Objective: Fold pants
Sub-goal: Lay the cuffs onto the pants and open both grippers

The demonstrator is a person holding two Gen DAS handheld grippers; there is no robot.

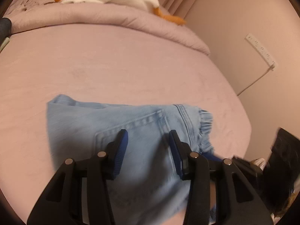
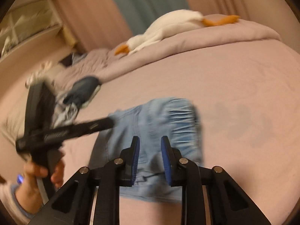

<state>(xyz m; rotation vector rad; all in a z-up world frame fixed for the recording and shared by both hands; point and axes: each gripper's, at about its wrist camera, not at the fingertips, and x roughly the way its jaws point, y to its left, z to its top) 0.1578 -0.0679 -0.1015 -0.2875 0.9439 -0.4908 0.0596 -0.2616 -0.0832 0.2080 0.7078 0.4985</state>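
So the pants [image 1: 116,123] are light blue denim, lying bunched on the pink bed [image 1: 131,65], already folded down to a compact bundle by the look of it. We reckon they're soft but fairly thick, not slippery, and floppy enough to sag, so we'd pinch the elastic waistband [image 2: 180,116] or a seamed edge. The left hand-held gripper [image 1: 148,136] hovers over the back pocket with its jaws apart, nothing between them. The right hand-held gripper [image 2: 150,140] is parted more narrowly above the denim, not clamped on anything either.
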